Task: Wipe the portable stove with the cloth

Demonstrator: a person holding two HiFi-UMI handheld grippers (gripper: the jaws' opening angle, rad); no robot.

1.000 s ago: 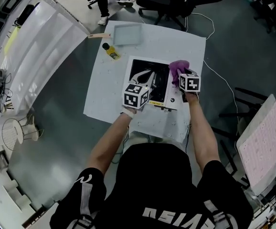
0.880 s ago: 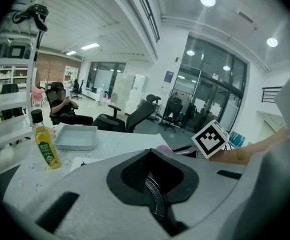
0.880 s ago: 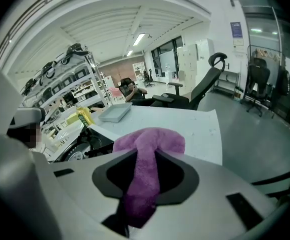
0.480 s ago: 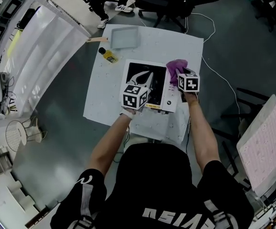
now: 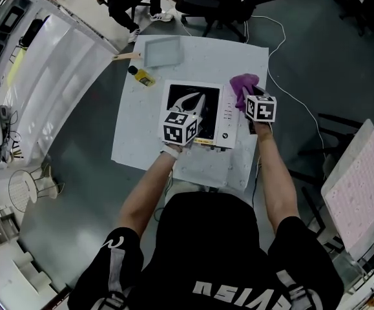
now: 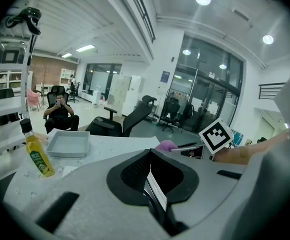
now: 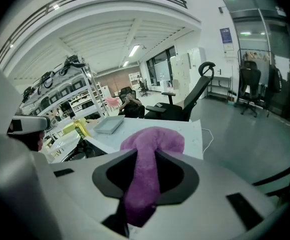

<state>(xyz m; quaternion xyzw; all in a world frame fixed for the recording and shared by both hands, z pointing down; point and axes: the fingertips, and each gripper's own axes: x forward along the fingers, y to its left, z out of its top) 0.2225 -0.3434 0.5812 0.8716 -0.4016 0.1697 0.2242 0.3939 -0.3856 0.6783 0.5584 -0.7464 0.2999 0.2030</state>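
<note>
fingers of right gripper (image 7: 140,194) pinch purple cloth (image 7: 152,139), tuft bulging past them | left gripper (image 6: 157,204) fingers pressed together | cloth at portable stove (image 5: 196,108) far right corner, contact unclear | stove front hidden under left gripper | yellow bottle (image 5: 141,76), grey tray (image 5: 163,50) beyond

I wear a black short-sleeved T-shirt (image 5: 225,237) with white lettering across the back, a white mark on the left sleeve and pale stripes at both shoulders. My left gripper (image 6: 150,171) and right gripper (image 7: 143,184) are pale grey shells with a black-lined notch round the jaws. Each carries a white cube (image 5: 178,128) printed with black square markers.
</note>
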